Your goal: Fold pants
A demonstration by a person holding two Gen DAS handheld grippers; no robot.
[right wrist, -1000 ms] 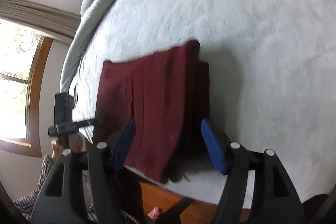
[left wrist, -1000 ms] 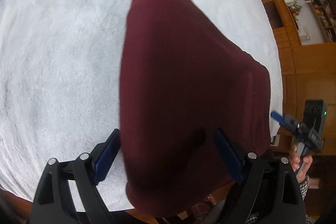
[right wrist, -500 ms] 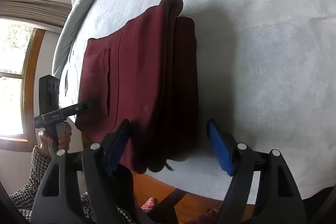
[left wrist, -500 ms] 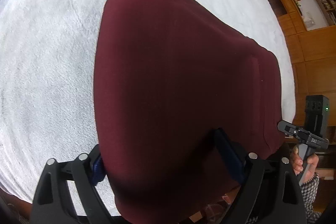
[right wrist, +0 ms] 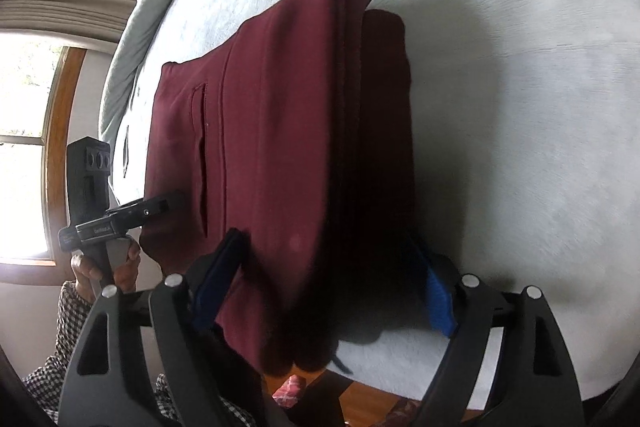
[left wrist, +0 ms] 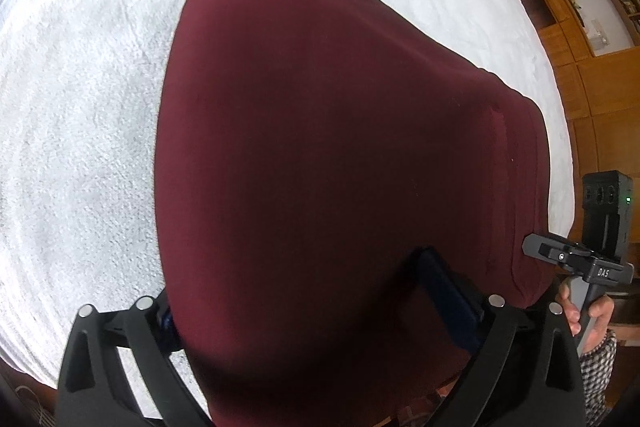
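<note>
Maroon pants folded into a thick stack, near edge of white bed.
L gripper & R gripper jaws just widening, both released, straddling the fabric w/o pinching.

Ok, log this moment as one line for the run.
pants: folded stack on bed | left gripper: open, straddling stack | right gripper: open, straddling stack, jaws just widened

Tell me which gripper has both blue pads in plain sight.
The right gripper: both blue pads show beside the folded maroon pants. On the left gripper, cloth hides one.
</note>
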